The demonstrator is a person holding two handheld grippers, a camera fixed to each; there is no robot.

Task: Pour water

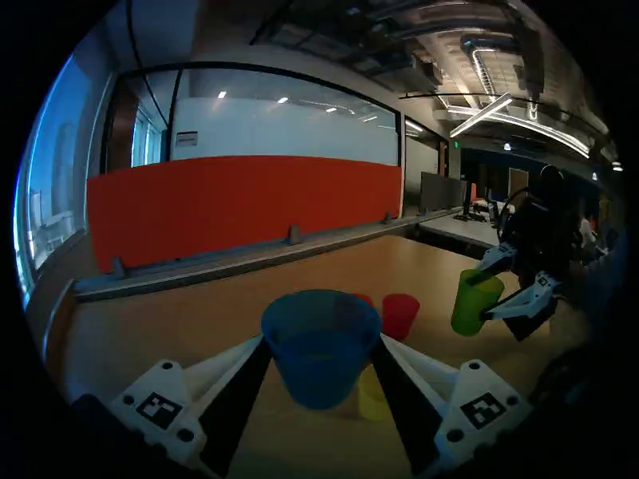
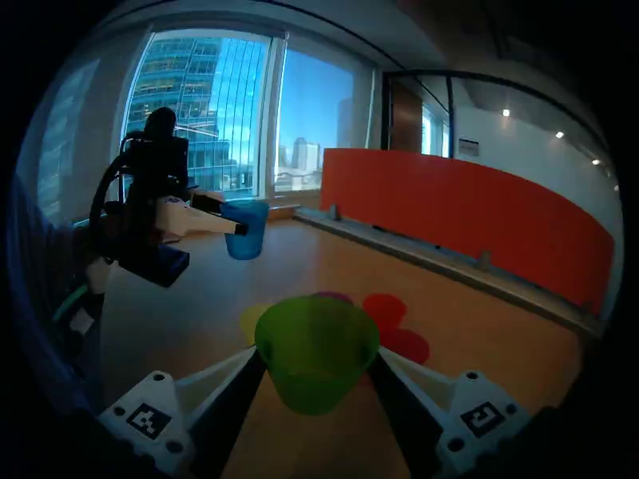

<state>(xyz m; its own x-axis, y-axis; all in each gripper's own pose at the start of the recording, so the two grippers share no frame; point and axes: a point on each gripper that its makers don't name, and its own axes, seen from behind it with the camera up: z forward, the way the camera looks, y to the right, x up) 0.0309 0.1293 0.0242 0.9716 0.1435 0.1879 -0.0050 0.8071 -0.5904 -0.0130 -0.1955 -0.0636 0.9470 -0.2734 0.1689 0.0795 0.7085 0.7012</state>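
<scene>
Table of light wood point(image 1: 144, 327) lies under both lifted cups. Left gripper point(image 1: 321, 343) pinches the blue plastic cup point(image 1: 319, 313) (water point(image 1: 319, 369) seems inside); right gripper point(image 2: 316, 355) pinches the see-through green plastic cup point(image 2: 315, 375). Cups are well apart, so I think tipping now would spill.

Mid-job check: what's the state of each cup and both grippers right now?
left gripper: shut on the blue cup.
blue cup: held upright in the air, seems part-filled.
right gripper: shut on the green cup.
green cup: held near upright in the air, contents unclear.
red cup: standing open end up, not gripped.
yellow cup: standing, not gripped, contents hidden.
</scene>
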